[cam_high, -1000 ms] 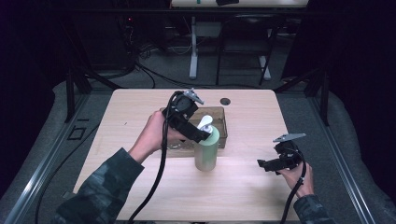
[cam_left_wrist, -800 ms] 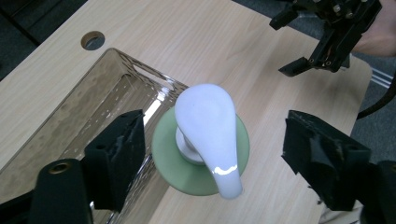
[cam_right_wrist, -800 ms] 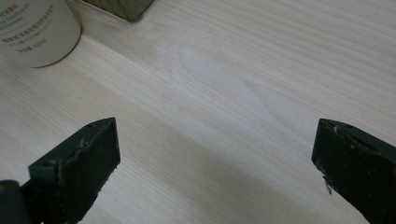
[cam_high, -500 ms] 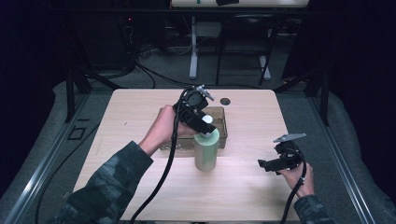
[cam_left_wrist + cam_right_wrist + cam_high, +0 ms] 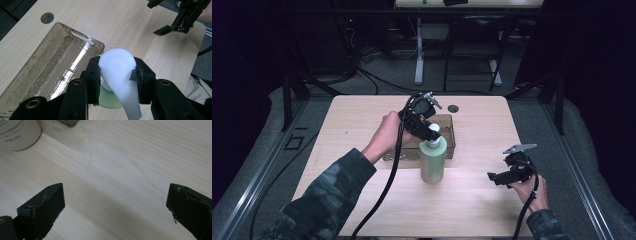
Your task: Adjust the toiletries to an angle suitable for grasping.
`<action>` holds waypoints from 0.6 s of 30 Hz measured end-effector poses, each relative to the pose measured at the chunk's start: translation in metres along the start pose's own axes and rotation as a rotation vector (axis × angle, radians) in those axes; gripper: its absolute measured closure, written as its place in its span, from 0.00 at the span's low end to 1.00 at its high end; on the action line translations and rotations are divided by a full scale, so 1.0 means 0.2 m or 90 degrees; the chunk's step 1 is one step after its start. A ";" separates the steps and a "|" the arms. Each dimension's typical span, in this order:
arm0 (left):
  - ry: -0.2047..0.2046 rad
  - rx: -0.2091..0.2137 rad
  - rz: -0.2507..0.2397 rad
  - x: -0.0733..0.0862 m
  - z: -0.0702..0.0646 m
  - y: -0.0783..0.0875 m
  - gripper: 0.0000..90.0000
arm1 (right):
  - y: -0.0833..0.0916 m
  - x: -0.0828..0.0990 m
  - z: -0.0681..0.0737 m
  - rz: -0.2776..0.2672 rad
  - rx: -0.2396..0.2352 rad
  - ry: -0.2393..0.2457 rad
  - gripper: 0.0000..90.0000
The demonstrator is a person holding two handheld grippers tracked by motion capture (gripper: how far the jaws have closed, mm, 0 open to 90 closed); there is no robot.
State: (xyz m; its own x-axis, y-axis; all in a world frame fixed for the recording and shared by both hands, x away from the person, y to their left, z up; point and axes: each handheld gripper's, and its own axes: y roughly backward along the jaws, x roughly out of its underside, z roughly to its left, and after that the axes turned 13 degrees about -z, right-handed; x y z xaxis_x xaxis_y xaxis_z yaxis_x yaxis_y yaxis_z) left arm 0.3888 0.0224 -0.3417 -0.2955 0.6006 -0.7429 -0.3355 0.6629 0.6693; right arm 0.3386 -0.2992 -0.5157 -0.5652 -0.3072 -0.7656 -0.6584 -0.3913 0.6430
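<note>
A pale green bottle (image 5: 433,160) stands upright on the wooden table (image 5: 362,120), just in front of a clear plastic bin (image 5: 447,131). My left gripper (image 5: 428,129) comes down on its top and is shut on the white pump head (image 5: 117,72); the jaws press both sides of that head. The green shoulder of the bottle (image 5: 107,98) peeks out below. My right gripper (image 5: 501,176) hovers low over the table at the right, open, with bare wood between its fingers. In the right gripper view the bottle's base (image 5: 18,133) sits at the upper left.
The clear bin (image 5: 50,67) is empty and lies along the table's middle. A round cable hole (image 5: 453,108) sits near the far edge. Beyond the table are desk legs and cables on the floor. The right gripper (image 5: 180,21) is across the table in the left gripper view.
My left gripper has swung from the bottle's left side round to above and behind it, still on the pump head. The right gripper has stayed put.
</note>
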 end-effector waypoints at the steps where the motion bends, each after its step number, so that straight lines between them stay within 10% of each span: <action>1: -0.003 0.000 0.002 0.00 0.00 0.00 0.69 | 0.00 0.00 0.00 0.000 0.001 0.008 0.02; 18: -0.055 0.022 0.034 -0.01 0.01 0.03 0.69 | 0.05 0.02 0.01 -0.001 0.017 0.020 0.02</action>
State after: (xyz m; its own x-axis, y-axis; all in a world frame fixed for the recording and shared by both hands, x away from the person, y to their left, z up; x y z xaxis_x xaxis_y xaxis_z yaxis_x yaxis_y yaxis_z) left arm 0.3890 0.0256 -0.3363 -0.2331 0.6713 -0.7036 -0.2892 0.6429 0.7092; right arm 0.3292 -0.3014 -0.5127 -0.5480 -0.3337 -0.7671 -0.6729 -0.3689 0.6412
